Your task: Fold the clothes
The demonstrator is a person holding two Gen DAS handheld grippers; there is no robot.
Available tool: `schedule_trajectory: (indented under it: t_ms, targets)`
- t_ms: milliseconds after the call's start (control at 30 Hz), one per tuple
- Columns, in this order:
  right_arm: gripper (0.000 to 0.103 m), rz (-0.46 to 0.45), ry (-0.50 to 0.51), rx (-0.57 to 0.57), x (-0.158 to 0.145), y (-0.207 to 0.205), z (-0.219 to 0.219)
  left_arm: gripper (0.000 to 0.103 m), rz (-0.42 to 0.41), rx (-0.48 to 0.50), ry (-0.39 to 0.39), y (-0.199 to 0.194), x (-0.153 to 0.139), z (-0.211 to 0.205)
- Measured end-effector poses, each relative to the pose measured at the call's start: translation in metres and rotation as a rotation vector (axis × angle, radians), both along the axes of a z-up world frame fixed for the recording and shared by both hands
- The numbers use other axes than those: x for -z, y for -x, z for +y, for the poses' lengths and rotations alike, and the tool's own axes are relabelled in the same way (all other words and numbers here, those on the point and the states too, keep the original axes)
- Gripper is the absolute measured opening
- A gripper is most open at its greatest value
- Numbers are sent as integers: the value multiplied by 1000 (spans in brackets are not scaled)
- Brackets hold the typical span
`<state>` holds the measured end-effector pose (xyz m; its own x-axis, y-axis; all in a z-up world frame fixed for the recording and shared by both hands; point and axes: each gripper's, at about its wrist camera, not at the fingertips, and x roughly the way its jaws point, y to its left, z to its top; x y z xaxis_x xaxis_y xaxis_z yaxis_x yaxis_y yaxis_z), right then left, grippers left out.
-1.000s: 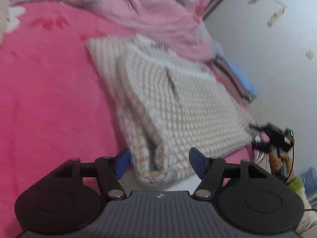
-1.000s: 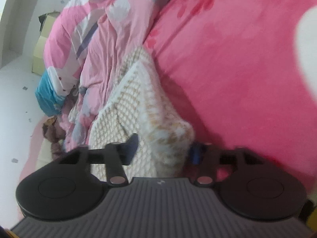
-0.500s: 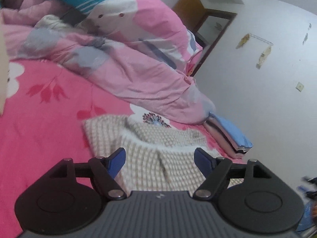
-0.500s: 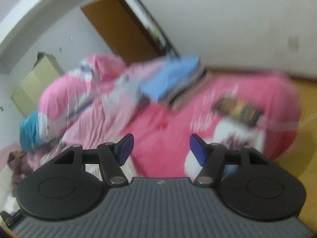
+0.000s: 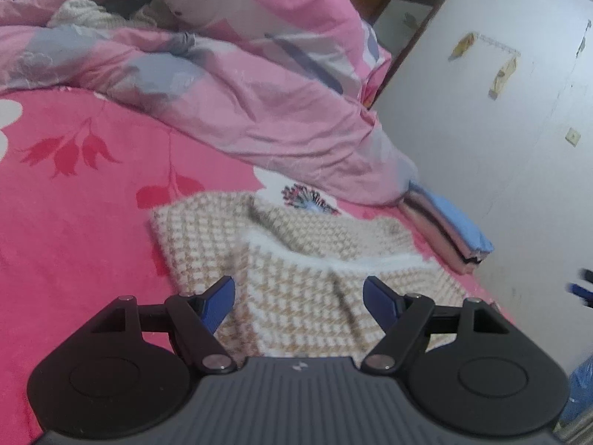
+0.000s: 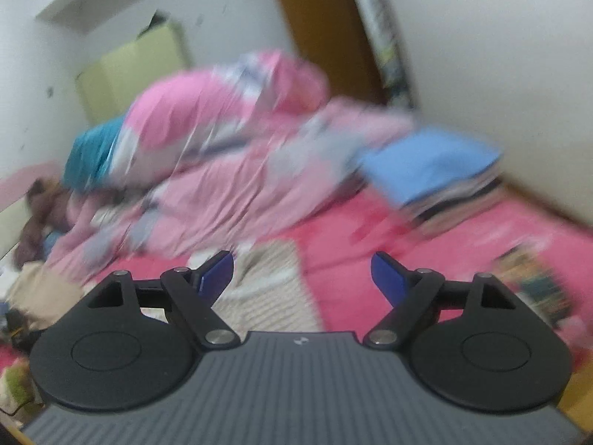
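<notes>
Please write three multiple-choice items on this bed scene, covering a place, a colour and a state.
1. Where does the folded beige-and-white checked knit sweater lie?
A. on the pink floral bedsheet
B. on the floor
C. on top of the clothes stack

2. What colour is the top garment of the stack of folded clothes by the wall?
A. green
B. light blue
C. black

3. In what state is the left hand-held gripper?
A. shut on the sweater
B. shut on nothing
C. open

Answers: 1 A, the sweater rests flat on the sheet, apart from the stack. 2 B, a light blue piece tops the stack. 3 C, its blue fingers stand wide apart with nothing between them; the right hand-held gripper is open too.
</notes>
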<state>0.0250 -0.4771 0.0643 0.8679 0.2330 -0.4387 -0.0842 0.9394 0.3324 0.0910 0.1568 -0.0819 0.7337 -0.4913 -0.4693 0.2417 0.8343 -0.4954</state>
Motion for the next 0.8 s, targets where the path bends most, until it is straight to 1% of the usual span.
schedule_trajectory:
  t_ms: [100, 200, 267, 367, 467, 567, 633, 667, 733, 800]
  targets:
    - [80, 98, 0, -70, 50, -70, 29, 77, 13, 31, -26, -10, 9, -2]
    - [76, 139, 23, -104, 77, -109, 47, 77, 4, 54, -59, -16, 13, -7]
    - [75, 166, 39, -125, 95, -134, 60, 76, -2, 61, -72, -19, 15, -10]
    - [74, 177, 82, -132, 110, -157, 62, 76, -11, 73, -93, -24, 18, -15]
    - [74, 200, 83, -148, 123, -176, 64, 76, -19, 85, -114, -28, 21, -20]
    - [69, 225, 78, -168, 135, -186, 66, 73, -28, 97, -134, -32, 24, -24]
    - [60, 233, 67, -189, 141, -190, 66, 67, -34, 105, -148, -35, 25, -27]
    - [58, 230, 61, -200, 142, -189, 66, 65, -37, 108, -155, -37, 26, -29]
    - [58, 213, 65, -212, 140, -188, 67, 56, -32, 110, -139, -42, 27, -28]
    - [58, 215, 64, -218, 142, -194, 69, 52, -24, 107, -123, -47, 28, -27]
